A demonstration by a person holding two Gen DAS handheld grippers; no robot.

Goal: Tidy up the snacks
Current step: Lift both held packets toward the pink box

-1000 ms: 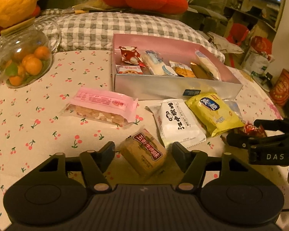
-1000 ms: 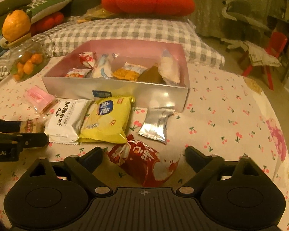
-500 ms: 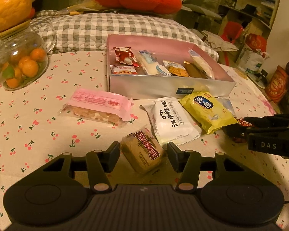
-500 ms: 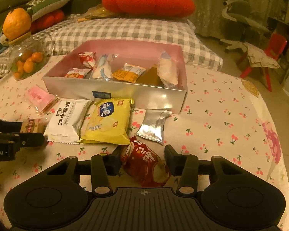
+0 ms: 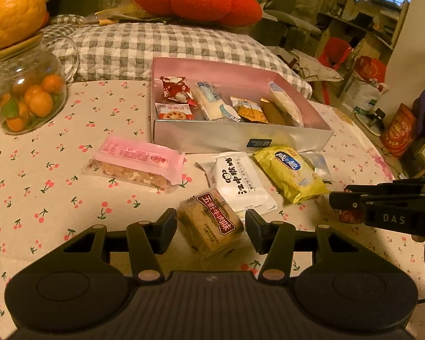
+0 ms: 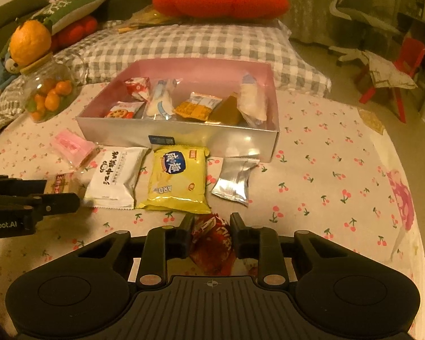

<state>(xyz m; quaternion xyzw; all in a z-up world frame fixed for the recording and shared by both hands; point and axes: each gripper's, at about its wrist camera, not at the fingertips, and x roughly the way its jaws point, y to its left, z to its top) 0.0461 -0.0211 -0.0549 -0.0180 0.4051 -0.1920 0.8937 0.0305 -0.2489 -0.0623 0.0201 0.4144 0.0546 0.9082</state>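
Note:
On the cherry-print cloth, a brown snack packet (image 5: 209, 221) lies between the fingers of my left gripper (image 5: 210, 222), and both pads touch its sides. My right gripper (image 6: 212, 225) is closing its jaws on a red snack packet (image 6: 212, 243), which is crumpled between the pads. Each gripper shows from the side in the other's view: the right gripper (image 5: 340, 195) and the left gripper (image 6: 62, 192). Behind them stands the pink-lined silver box (image 5: 240, 138) holding several snacks. Before it lie a white packet (image 5: 240, 181), a yellow packet (image 5: 290, 172), a pink packet (image 5: 136, 161) and a silver packet (image 6: 235, 181).
A glass jar of small oranges (image 5: 28, 93), topped by a large orange fruit, stands at the far left. A grey checked cushion (image 5: 155, 48) and a red cushion lie behind the box. The cloth's right edge drops to a floor with a red chair (image 6: 408, 65).
The right jaws have drawn in from wide apart and squeezed the red packet. The left jaws narrowed slightly onto the brown packet. Neither hand has shifted much.

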